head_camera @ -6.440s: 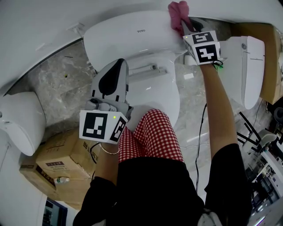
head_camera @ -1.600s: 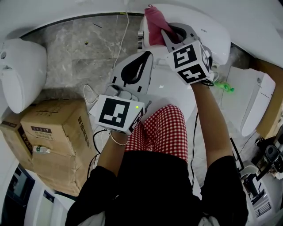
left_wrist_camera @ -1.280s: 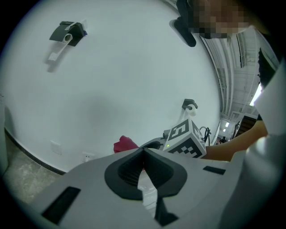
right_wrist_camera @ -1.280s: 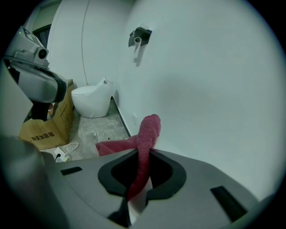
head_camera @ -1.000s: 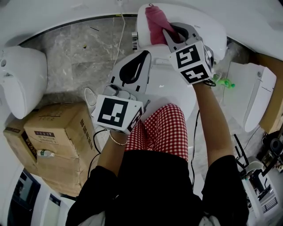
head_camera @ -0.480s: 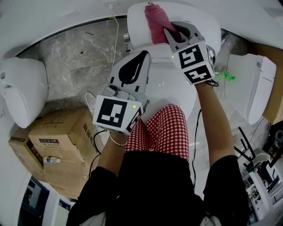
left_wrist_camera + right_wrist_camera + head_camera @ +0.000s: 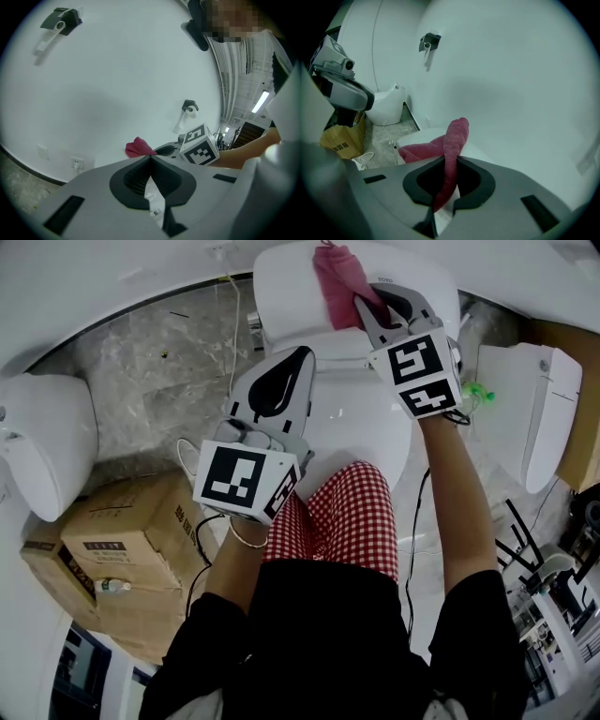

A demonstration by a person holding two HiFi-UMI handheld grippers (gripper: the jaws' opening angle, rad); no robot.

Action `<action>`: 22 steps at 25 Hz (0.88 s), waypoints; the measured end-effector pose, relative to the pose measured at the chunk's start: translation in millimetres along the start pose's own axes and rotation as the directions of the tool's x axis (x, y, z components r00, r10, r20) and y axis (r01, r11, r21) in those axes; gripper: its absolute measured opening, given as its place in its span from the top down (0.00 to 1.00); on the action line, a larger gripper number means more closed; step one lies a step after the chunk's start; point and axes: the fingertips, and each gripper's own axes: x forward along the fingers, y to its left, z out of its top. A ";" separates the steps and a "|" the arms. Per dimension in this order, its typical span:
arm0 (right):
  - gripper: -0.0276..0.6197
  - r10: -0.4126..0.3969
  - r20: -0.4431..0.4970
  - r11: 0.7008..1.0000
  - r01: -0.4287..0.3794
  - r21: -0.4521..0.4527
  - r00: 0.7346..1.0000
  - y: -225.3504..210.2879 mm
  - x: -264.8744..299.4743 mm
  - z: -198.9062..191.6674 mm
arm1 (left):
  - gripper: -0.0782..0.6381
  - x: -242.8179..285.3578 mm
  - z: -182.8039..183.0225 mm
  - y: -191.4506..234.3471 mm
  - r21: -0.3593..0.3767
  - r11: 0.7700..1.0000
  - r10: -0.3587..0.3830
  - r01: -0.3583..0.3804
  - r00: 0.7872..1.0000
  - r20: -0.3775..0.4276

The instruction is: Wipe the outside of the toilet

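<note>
The white toilet (image 7: 356, 427) stands in front of me, its tank lid (image 7: 291, 287) at the top of the head view. My right gripper (image 7: 367, 313) is shut on a pink cloth (image 7: 339, 282) that lies on the tank top; the pink cloth (image 7: 447, 150) runs through the jaws in the right gripper view. My left gripper (image 7: 281, 381) is shut with nothing in it, held over the toilet's left side. In the left gripper view the left gripper (image 7: 151, 157) points at the wall, with the pink cloth (image 7: 138, 147) beyond.
Another white toilet (image 7: 42, 460) stands at the left and a third (image 7: 530, 409) at the right. Cardboard boxes (image 7: 112, 549) sit at the lower left on the marble floor (image 7: 159, 381). A cable (image 7: 232, 310) hangs down behind the tank. Equipment (image 7: 553, 587) crowds the lower right.
The right gripper has drawn the pink cloth along the tank top, from its right end 6.4 s ago toward its middle. The left gripper has barely moved.
</note>
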 end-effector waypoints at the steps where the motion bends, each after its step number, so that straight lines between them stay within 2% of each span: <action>1: 0.87 -0.003 -0.001 1.000 0.003 0.001 1.000 -1.7 -0.7 -1.7 | 0.88 1.5 -0.2 -0.1 0.000 1.000 -0.002 0.002 1.000 -0.001; 22: 0.87 -0.088 -0.011 0.993 0.088 0.077 0.996 -37.0 -22.1 -36.8 | 0.88 18.3 -11.5 -23.3 0.015 0.998 -0.059 0.059 0.998 -0.039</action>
